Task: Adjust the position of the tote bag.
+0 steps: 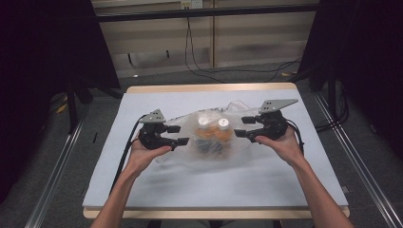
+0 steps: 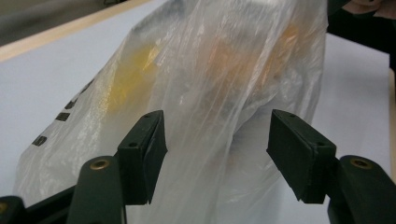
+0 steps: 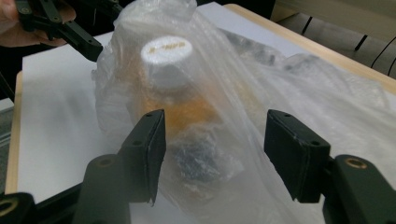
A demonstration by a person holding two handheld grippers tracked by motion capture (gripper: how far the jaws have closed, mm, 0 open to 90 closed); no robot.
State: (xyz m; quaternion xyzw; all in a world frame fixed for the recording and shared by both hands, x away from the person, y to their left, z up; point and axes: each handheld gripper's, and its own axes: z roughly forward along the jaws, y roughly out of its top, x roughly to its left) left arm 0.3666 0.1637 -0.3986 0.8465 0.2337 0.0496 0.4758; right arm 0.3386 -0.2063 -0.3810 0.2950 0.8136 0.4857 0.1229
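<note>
A clear plastic bag (image 1: pixel 214 135) lies in the middle of the blue-grey mat (image 1: pixel 142 190). Inside it are orange bottles with white caps (image 1: pixel 203 121) (image 1: pixel 223 123). My left gripper (image 1: pixel 182 135) is at the bag's left side and my right gripper (image 1: pixel 240 127) at its right side, both pointing inward. In the left gripper view the jaws of the left gripper (image 2: pixel 217 154) stand apart, with loose film of the bag (image 2: pixel 210 70) between them and not pinched. In the right gripper view the right gripper (image 3: pixel 215 154) is open around the bag (image 3: pixel 224 93), below a white cap (image 3: pixel 166 56).
The mat covers a wooden table whose far edge (image 1: pixel 209 88) shows beyond the bag. Bare mat stretches in front of the bag toward the near edge. Metal rails (image 1: pixel 62 161) run along the floor on both sides, and cables (image 1: pixel 199 66) lie behind the table.
</note>
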